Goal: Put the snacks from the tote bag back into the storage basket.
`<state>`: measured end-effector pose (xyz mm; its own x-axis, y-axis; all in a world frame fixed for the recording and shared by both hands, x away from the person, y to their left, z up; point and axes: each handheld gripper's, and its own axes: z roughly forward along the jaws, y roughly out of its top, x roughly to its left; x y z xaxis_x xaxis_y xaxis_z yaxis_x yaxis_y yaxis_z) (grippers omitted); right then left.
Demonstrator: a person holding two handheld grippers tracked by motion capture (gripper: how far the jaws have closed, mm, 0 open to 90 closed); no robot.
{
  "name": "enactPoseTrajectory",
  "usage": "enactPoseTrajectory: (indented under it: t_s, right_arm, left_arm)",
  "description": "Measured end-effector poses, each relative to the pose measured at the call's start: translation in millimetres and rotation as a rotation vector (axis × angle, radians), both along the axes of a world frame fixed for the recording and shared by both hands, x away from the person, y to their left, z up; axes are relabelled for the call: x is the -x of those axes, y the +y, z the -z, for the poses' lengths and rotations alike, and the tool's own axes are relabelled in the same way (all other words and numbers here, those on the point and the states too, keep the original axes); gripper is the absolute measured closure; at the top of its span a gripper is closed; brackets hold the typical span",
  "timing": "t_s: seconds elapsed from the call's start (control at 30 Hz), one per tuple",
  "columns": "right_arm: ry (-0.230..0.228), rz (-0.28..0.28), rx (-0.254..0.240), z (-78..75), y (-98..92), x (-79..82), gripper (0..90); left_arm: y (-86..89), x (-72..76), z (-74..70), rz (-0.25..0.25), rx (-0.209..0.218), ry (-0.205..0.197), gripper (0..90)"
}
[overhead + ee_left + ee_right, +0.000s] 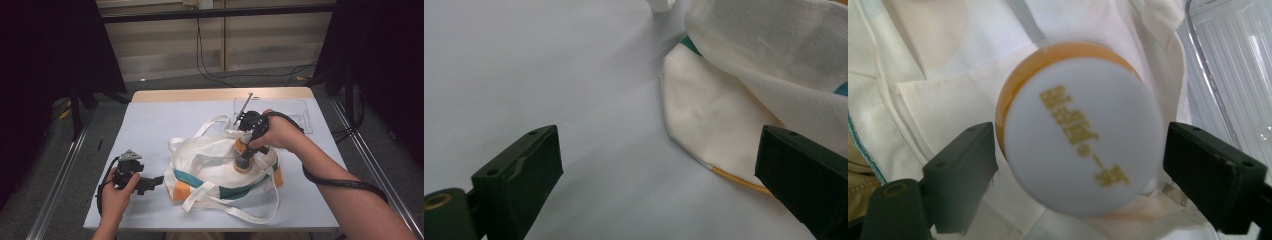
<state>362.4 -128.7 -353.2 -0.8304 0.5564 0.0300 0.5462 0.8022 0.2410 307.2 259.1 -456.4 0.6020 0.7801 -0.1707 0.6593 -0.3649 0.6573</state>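
A white cloth tote bag (210, 165) with teal and orange bands lies crumpled in the middle of the table, its straps spread loose. On top of it is a bottle (243, 162) with an orange body and a white cap bearing gold characters (1083, 145). My right gripper (242, 150) points down over the bottle. Its jaws stand on either side of the cap, close to it, with a thin gap still showing. My left gripper (150, 184) rests low on the table left of the bag, open (659, 165), with only the bag's corner (704, 115) ahead.
A clear plastic tray (295, 107) sits at the table's far right, behind the bag, and its ribbed edge (1228, 75) lies beside my right jaw. The pale blue tabletop (150, 125) has bare room to the left. Cables trail on the floor beyond.
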Motion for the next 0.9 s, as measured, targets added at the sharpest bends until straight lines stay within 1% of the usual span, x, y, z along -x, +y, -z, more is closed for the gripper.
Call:
enactPoseTrajectory:
  t_s: [0.1,0.2,0.27,0.33,0.37,0.4,0.43,0.53,0.57,0.63,0.7,0.8,0.9]
  right_arm:
    - [0.011,0.004,0.003,2.0,3.2,-0.1,16.2]
    - [0.012,0.001,0.002,4.3,5.8,-0.8,17.5]
    - [0.014,0.007,0.004,5.2,7.5,-1.8,18.8]
    - [0.022,0.013,0.007,6.1,9.4,-2.1,19.9]
    - [0.018,0.015,0.009,6.8,9.8,-3.2,20.6]
    - [0.020,0.021,0.008,7.3,10.6,-3.7,21.4]
    - [0.022,0.022,0.005,7.8,10.8,-4.1,22.1]
    - [0.027,0.033,0.006,9.8,11.8,-5.9,24.0]
    - [0.029,0.032,0.008,10.2,12.1,-6.1,24.4]
    - [0.035,0.041,0.012,11.7,13.2,-6.2,25.4]
    - [0.032,0.037,0.015,13.1,13.9,-7.1,26.1]
    - [0.038,0.047,0.011,13.8,16.1,-7.0,29.0]
    - [0.044,0.048,0.026,14.1,18.0,-7.4,29.8]
  left_arm:
    - [-0.1,-0.1,0.1,0.001,-0.002,-0.002,4.7]
    - [-0.2,-0.2,0.1,0.001,-0.003,-0.001,4.7]
    - [-0.1,-0.2,0.1,0.006,-0.001,0.006,4.7]
    - [-0.6,-0.1,0.4,0.003,-0.002,0.006,4.7]
    - [-0.4,-0.2,0.2,0.006,-0.005,0.007,4.7]
    - [-1.3,0.1,0.5,-0.005,0.006,0.006,4.7]
    - [-1.3,0.1,0.5,-0.005,0.008,0.005,4.7]
    - [-0.2,-0.3,0.4,0.006,0.001,0.004,4.7]
    - [0.3,-0.4,-0.1,0.008,-0.005,0.009,4.7]
    - [0.4,-0.4,0.2,0.008,-0.005,0.012,4.7]
    - [0.5,-0.4,0.3,0.008,-0.006,0.012,4.8]
    - [0.5,-0.3,0.0,0.007,-0.004,0.012,4.8]
    - [0.6,-0.3,-0.4,0.009,-0.006,0.015,4.8]
